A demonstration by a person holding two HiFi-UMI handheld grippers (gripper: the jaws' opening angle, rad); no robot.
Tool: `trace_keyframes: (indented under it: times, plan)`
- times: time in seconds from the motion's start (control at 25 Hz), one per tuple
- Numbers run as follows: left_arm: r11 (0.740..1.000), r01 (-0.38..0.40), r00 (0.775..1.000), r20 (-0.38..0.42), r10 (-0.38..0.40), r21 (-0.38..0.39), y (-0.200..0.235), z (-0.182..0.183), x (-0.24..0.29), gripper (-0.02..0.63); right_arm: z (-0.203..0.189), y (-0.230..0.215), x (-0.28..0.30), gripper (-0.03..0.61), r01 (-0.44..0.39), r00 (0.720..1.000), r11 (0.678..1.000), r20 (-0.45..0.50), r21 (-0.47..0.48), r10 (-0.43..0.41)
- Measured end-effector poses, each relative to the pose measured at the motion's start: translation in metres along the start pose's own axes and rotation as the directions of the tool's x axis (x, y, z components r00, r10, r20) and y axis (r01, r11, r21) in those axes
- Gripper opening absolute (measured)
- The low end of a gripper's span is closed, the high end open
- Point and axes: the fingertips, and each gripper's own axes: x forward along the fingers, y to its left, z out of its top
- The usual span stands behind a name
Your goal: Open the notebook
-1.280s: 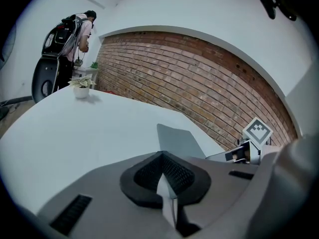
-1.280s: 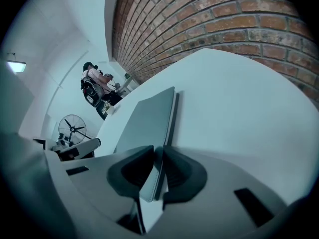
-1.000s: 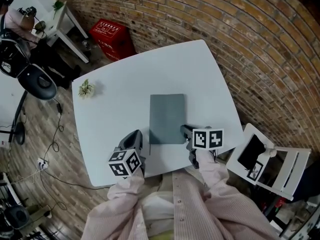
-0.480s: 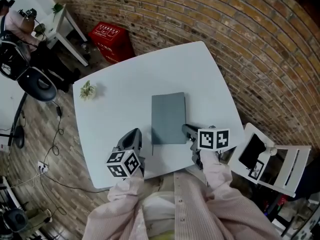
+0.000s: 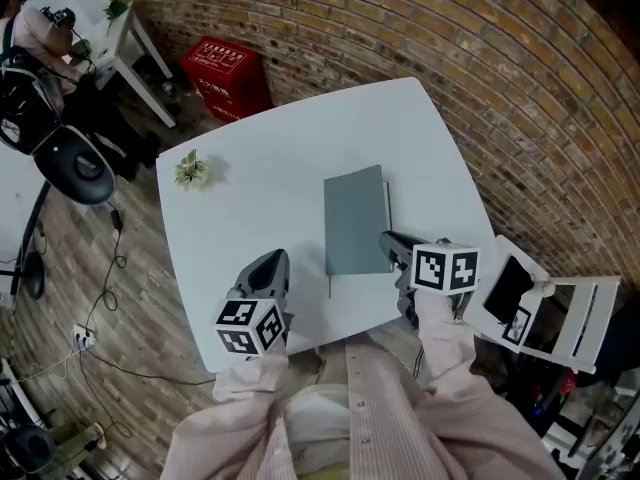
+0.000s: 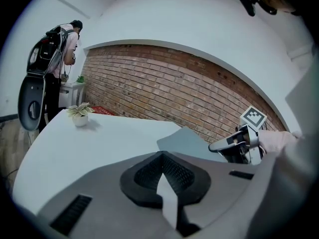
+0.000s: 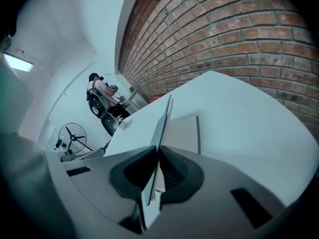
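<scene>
A grey notebook (image 5: 355,218) lies on the white table (image 5: 260,158). My right gripper (image 5: 392,243) is shut on the near right corner of its cover, having closed further on it over the last second. In the right gripper view the cover (image 7: 162,123) stands on edge between the pads of that gripper (image 7: 157,156), with a pale page (image 7: 182,133) bared beside it. A strip of that page (image 5: 386,203) shows along the book's right side. My left gripper (image 5: 270,263) hovers left of the book, shut and holding nothing; its own view shows its jaws (image 6: 160,156), the notebook (image 6: 187,141) and the right gripper (image 6: 222,144) beyond.
A small potted plant (image 5: 192,170) stands at the table's far left. A red crate (image 5: 222,68) sits by the brick wall, a white folding chair (image 5: 545,313) right of the table, an office chair (image 5: 75,168) to the left. A person (image 6: 65,44) stands at a far desk.
The right gripper has risen with the cover's right edge, which has come off the pages; a page strip now shows. The left gripper has lifted a little too.
</scene>
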Motion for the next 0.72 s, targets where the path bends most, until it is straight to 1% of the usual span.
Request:
trace_keyframes:
  times: [0.2, 0.36, 0.52, 0.72]
  plan:
    - [1.000, 0.026, 1.000, -0.004, -0.026, -0.006, 0.013, -0.003, -0.013, -0.006, 0.006, 0.022, -0.001, 0.028, 0.038, 0.999, 0.999, 0.032, -0.019, -0.037]
    - [0.998, 0.060, 0.998, -0.008, -0.060, -0.008, 0.018, -0.005, -0.022, -0.006, 0.011, 0.041, -0.001, 0.027, 0.052, 0.997, 0.998, 0.062, -0.039, -0.050]
    - [0.996, 0.086, 0.996, -0.002, -0.086, -0.002, 0.025, -0.003, -0.032, -0.007, 0.014, 0.056, 0.002, 0.027, 0.091, 0.993, 0.993, 0.081, -0.069, -0.086]
    - [0.995, 0.100, 0.995, 0.008, -0.100, 0.002, 0.037, -0.001, -0.044, -0.006, 0.017, 0.079, 0.008, 0.028, 0.099, 0.991, 0.990, 0.101, -0.103, -0.089]
